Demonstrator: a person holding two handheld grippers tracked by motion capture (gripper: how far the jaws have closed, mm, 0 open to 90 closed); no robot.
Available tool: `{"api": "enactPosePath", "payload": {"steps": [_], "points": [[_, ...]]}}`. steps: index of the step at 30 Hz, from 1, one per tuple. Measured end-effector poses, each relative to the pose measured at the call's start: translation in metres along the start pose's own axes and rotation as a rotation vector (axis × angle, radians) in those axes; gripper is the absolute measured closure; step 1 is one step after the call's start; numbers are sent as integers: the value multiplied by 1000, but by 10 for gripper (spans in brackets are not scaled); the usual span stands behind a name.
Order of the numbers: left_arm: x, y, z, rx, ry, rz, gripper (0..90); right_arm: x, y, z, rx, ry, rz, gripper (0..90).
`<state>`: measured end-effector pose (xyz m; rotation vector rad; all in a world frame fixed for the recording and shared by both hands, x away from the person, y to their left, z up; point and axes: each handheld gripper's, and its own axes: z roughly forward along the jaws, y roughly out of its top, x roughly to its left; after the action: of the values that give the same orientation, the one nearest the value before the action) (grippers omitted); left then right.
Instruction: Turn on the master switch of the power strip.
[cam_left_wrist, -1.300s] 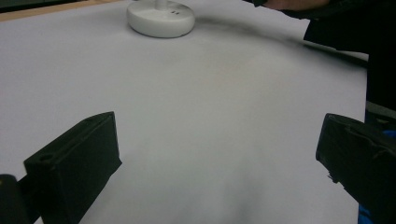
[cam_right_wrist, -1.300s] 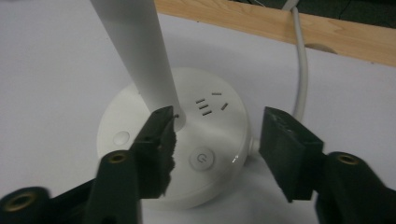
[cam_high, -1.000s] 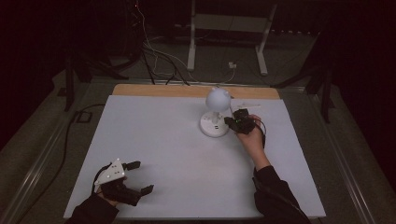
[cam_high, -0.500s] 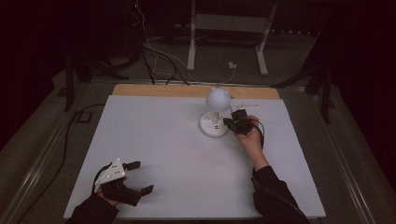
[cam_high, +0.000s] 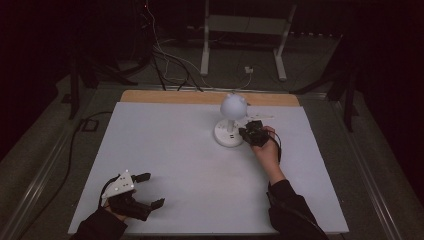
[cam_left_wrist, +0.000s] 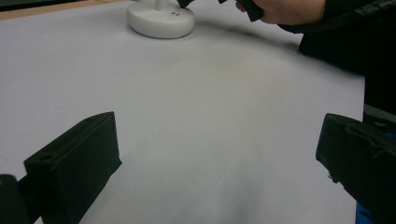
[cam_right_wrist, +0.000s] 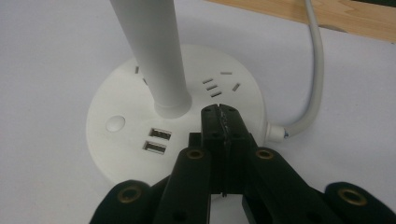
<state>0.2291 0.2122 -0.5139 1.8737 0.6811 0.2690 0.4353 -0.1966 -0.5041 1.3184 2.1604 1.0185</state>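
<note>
Right gripper (cam_right_wrist: 219, 122), jaws pressed together and empty, tips over the base of a white desk lamp (cam_right_wrist: 175, 123): rigid, smooth plastic, likely top-heavy; best gripped at the stem.

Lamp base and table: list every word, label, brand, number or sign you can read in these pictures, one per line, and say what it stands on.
None can be read.
Lamp base: bears sockets, slots and a round button, but no printed words or numbers show.
White table cover: plain, no markings.
Left gripper, right gripper: no lettering visible.
</note>
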Motion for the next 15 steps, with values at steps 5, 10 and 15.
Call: {"api": "enactPosePath", "payload": {"steps": [5,10,15], "points": [[0,0,0,0,0,0,1,3,0,1,6,-20,-12,900],[0,0,0,-1,0,1,1,4,-1,1,8,-29,-19,900],[0,0,0,-4,-5,-2,1,7,-3,3,4,-49,-37,900]]}}
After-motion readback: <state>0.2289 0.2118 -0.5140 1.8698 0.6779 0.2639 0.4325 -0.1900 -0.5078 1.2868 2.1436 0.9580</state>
